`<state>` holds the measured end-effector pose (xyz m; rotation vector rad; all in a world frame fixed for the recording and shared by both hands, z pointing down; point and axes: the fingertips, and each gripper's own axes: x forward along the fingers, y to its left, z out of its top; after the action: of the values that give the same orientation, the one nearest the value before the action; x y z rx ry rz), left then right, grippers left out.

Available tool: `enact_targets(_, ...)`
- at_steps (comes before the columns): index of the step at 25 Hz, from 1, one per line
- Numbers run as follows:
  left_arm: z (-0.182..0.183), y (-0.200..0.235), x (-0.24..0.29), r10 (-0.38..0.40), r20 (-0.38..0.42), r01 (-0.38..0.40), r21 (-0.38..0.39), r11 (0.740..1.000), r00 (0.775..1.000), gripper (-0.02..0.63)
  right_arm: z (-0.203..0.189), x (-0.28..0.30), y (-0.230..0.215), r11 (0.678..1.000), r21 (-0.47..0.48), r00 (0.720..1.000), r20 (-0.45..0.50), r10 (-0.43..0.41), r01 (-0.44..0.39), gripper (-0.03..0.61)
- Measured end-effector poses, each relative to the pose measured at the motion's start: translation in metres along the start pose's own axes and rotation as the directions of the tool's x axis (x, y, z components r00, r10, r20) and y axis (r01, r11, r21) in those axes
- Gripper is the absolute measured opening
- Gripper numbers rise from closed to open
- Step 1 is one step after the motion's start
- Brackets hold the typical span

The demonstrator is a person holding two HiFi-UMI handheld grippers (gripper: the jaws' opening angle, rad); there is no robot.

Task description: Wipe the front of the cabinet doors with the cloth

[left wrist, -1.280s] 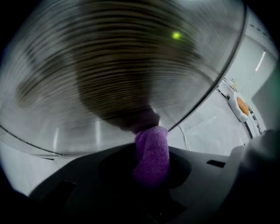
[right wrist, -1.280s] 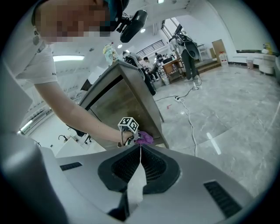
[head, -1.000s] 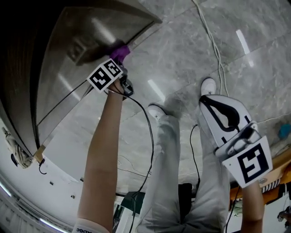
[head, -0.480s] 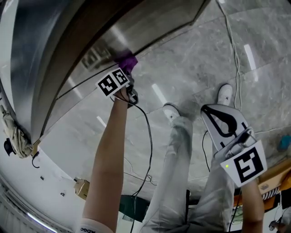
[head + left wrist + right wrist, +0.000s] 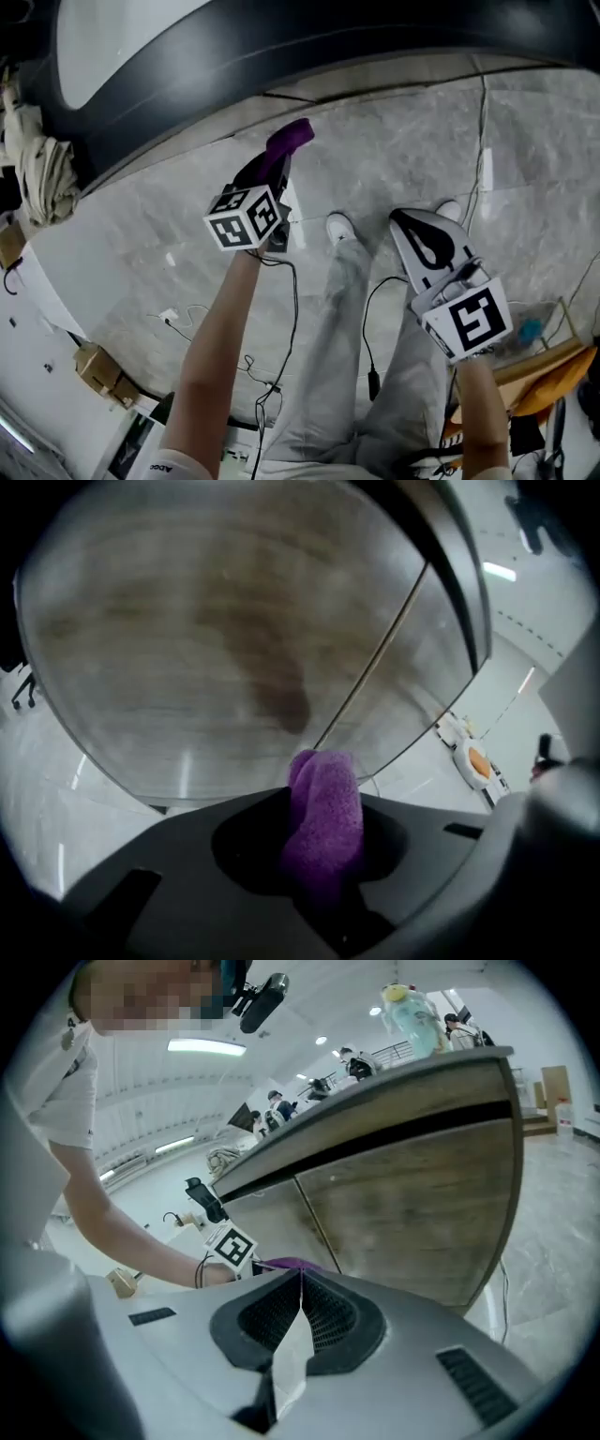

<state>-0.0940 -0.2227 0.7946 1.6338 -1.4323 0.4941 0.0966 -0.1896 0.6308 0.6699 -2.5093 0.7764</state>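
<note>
**Soft purple cloth held out near the cabinet doors**

Closest to you, your right hand-held gripper hangs low at the lower right of the head view, next to your leg. Its jaws are pressed together and there is nothing between them. Your right arm points down at your side.

Further out, your left arm reaches straight forward. Your left hand-held gripper is in the middle of the head view and is pinching the cloth. The cloth is purple, fluffy and bunched up. It looks soft and light, so it should squash flat when you push it on a door. It will flop too, so hold it low on the bunch. Let the puffy end poke out past the jaws, as it does now.

Farthest away are the cabinet doors. They fill the upper part of the left gripper view, with a thin gap line between two of them. The cloth tip is near their bottom edge. It is hard to tell if it touches.
</note>
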Motion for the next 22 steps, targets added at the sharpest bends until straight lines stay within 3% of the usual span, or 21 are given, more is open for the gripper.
enact_targets(4, 0.015, 0.005, -0.077, 0.030, 0.124, -0.026, -0.037, 0.999, 0.992, 0.092, 0.040, 0.014, 0.040, 0.996, -0.067, 0.998, 0.015, 0.060, -0.059, 0.028)
enact_targets(9, 0.020, -0.020, -0.138, 0.051, 0.224, -0.045, -0.034, 0.998, 0.973, 0.092, 0.055, 0.024, 0.071, 0.993, -0.044, 0.994, 0.005, 0.109, -0.109, 0.028)
enact_targets(14, 0.045, -0.070, -0.161, 0.033, 0.331, -0.053, 0.052, 0.997, 0.943, 0.094, 0.054, 0.023, 0.079, 0.980, -0.089, 0.984, -0.012, 0.175, -0.175, 0.028)
enact_targets(19, 0.083, -0.089, -0.168, 0.057, 0.424, -0.063, 0.000, 0.998, 0.904, 0.094, 0.046, -0.004, 0.077, 0.974, -0.090, 0.979, -0.032, 0.204, -0.206, 0.028)
enact_targets(22, 0.104, -0.088, -0.166, 0.051, 0.467, -0.060, 0.006, 0.998, 0.883, 0.092, 0.037, -0.007, 0.065, 0.982, -0.066, 0.984, -0.041, 0.173, -0.176, 0.028)
